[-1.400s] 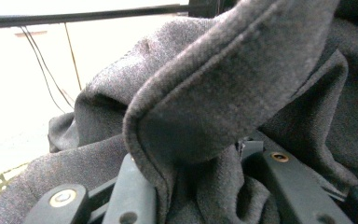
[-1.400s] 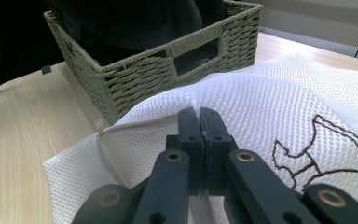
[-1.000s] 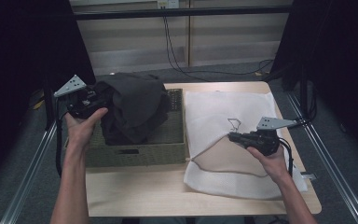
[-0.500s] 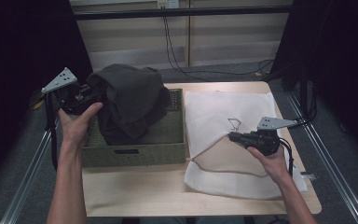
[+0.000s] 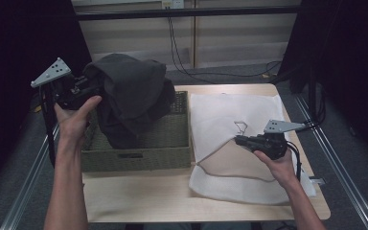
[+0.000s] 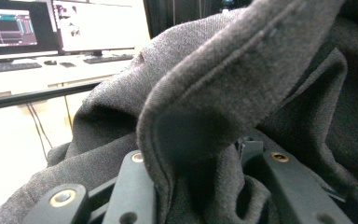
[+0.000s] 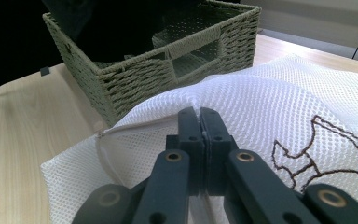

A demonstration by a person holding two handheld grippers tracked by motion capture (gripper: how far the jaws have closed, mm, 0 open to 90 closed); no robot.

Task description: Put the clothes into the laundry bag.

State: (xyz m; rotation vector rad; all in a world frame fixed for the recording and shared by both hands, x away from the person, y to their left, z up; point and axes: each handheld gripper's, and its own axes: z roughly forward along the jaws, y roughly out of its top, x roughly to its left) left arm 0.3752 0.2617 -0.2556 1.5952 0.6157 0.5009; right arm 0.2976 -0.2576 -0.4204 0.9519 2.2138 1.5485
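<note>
Left gripper [image 5: 92, 86] clamped on dark garment [image 5: 129, 96], lifted above woven basket [image 5: 139, 153]; right gripper [image 5: 239, 140] pinched shut on white mesh bag [image 5: 230, 115] on the tabletop [image 5: 134, 196]. Probably bagging it: raise the hem clear of the basket rim; hold the bag mouth up; open room between basket and bag.

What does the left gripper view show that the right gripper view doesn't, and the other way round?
Left gripper view: a dark grey garment draped between its jaws, monitors on a desk behind. Right gripper view: jaws pinched shut on the white mesh bag with brown embroidery, and the wooden table. Shared: the garment, seen as a dark mass in the woven basket in the right gripper view.
</note>
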